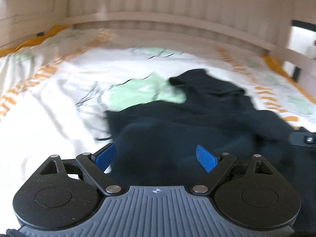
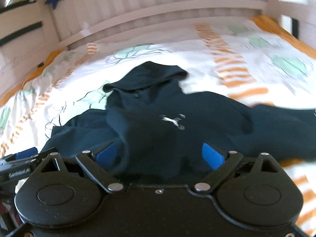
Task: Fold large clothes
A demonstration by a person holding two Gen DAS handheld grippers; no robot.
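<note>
Here, both grippers (image 1: 156,156) (image 2: 161,155) over hoodie (image 2: 158,106), jaws wide.

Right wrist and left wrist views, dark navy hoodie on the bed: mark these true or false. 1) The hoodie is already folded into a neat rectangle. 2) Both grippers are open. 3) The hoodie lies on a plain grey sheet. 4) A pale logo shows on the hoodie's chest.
1) False. The dark navy hoodie lies spread and rumpled, hood away from the cameras.
2) True. The left gripper and the right gripper both have their blue fingers spread wide over the fabric.
3) False. It lies on a white duvet with orange stripes and green shapes.
4) True. The pale logo shows in the right wrist view.
</note>
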